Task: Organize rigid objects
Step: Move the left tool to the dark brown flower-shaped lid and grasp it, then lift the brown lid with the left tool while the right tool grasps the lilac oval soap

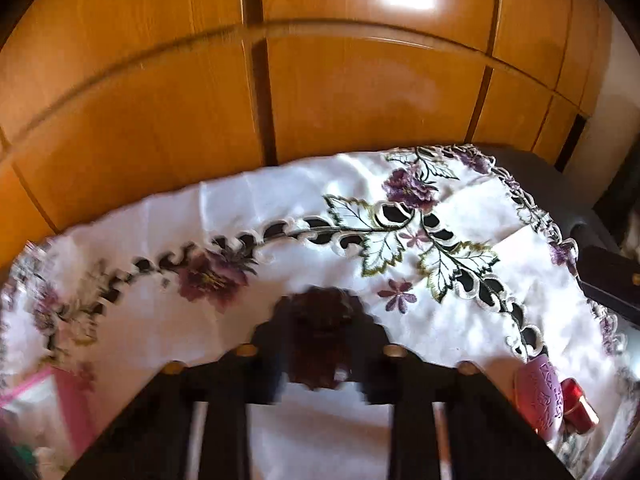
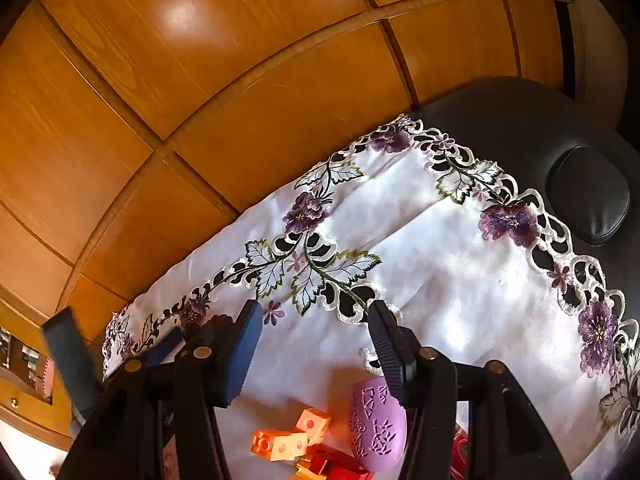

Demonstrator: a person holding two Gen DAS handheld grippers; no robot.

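My left gripper (image 1: 320, 344) is shut on a dark brown ridged object (image 1: 320, 336), held above the white embroidered cloth (image 1: 280, 200); the view is blurred. My right gripper (image 2: 316, 320) is open and empty above the cloth (image 2: 440, 248). Below its fingers lie a purple egg-shaped piece with cut-out marks (image 2: 378, 424), several orange and pink linking cubes (image 2: 288, 440) and red pieces (image 2: 336, 466). The purple egg (image 1: 540, 396) and a red piece (image 1: 578, 404) also show at the lower right of the left wrist view. The left gripper (image 2: 180, 340) appears at the left of the right wrist view.
A wooden panelled cabinet front (image 1: 320, 80) stands right behind the cloth. The cloth lies on a black padded surface (image 2: 520, 120) with an oval cushion (image 2: 588, 196). A pink-edged item (image 1: 60, 400) sits at the left wrist view's lower left.
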